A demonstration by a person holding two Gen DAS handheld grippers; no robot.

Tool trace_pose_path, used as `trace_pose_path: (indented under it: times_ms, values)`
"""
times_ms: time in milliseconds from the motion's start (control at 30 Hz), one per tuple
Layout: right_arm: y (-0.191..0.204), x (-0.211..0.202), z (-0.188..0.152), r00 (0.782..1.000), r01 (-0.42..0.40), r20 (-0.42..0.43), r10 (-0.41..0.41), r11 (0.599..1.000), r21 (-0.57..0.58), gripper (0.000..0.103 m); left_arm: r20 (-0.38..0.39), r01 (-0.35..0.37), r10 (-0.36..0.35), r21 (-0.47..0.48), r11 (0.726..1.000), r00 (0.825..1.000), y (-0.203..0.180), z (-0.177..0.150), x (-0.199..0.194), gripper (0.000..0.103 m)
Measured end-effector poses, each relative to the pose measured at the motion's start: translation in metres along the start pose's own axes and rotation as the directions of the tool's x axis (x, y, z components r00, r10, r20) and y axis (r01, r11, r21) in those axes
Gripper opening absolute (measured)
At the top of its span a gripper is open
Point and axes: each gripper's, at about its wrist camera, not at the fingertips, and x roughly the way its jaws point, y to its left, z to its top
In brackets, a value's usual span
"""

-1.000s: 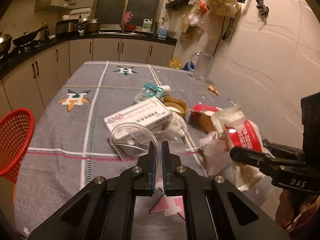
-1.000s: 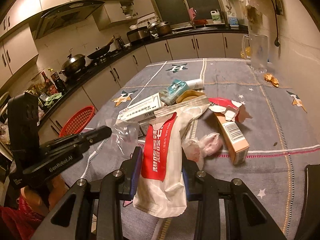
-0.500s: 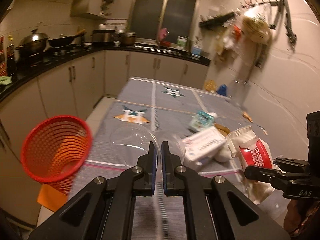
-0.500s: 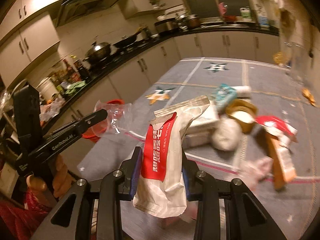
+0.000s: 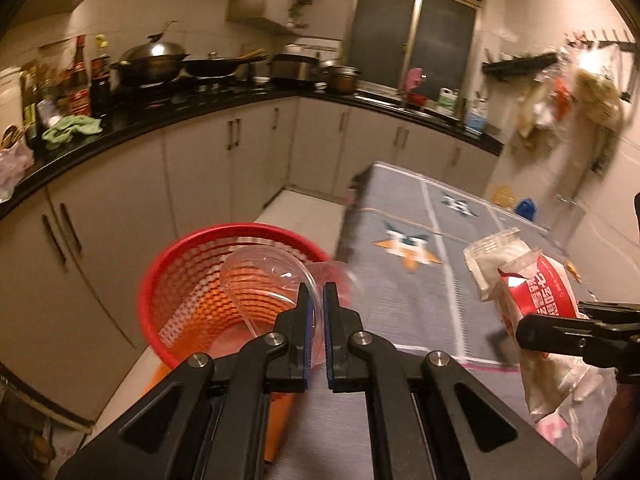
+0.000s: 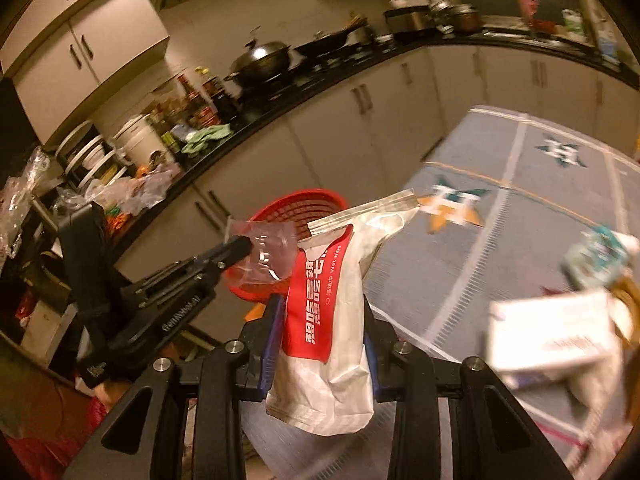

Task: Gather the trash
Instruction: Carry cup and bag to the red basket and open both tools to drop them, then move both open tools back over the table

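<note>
Fingers of the left gripper [image 5: 315,300] are pinched nearly together on a thin clear plastic container [image 5: 264,276], whose curved transparent rim juts forward from the pads and hangs above the mouth of the red basket [image 5: 168,280] standing on the floor beside the table [image 5: 400,304]. From this left wrist view the basket's visible floor looks bare, so little or nothing seems binned yet, though part of it is hidden. At the right edge the right gripper [image 5: 528,326] carries a red-and-white wet-wipe pouch [image 5: 540,292] over the grey star-patterned cloth. In the right wrist view, the right gripper's [image 6: 320,340] fingers stand partly apart, clamped on the pouch's [image 6: 332,320] sides; the pouch is crumpled, its torn top flopping forward, its foil base sagging below the pads. Beyond it the left gripper [image 6: 240,248] holds the clear plastic [image 6: 272,252] before the basket [image 6: 308,204]. Still on the table are a blurred white box [image 6: 552,336] and a teal packet [image 6: 600,256], so both drops and more collecting appear to remain.
</note>
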Motion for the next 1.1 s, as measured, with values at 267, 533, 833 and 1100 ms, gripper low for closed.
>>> trace_pose_path:
  times_ms: [267, 533, 833, 1100]
  values:
    - [0.012, 0.079, 0.035, 0.997, -0.020, -0.078, 0.021, 1.000, 0.011, 0.038, -0.039, -0.099, 0.097, -0.033, 0.995, 0.994, 0.038, 0.003, 0.029, 0.005]
    - [0.012, 0.137, 0.051, 0.991, -0.046, -0.127, 0.052, 0.998, 0.054, 0.040, -0.066, -0.145, 0.143, -0.037, 0.989, 0.988, 0.047, -0.004, 0.046, 0.005]
    - [0.003, 0.140, 0.059, 0.997, -0.029, -0.067, 0.036, 0.995, 0.099, 0.075, -0.036, -0.174, 0.172, -0.068, 0.982, 0.984, 0.053, -0.003, 0.039, 0.049]
    - [-0.013, 0.084, 0.040, 0.999, -0.032, -0.003, 0.033, 0.990, 0.134, 0.075, -0.018, -0.124, 0.123, -0.079, 0.989, 0.992, 0.034, 0.001, 0.020, 0.054]
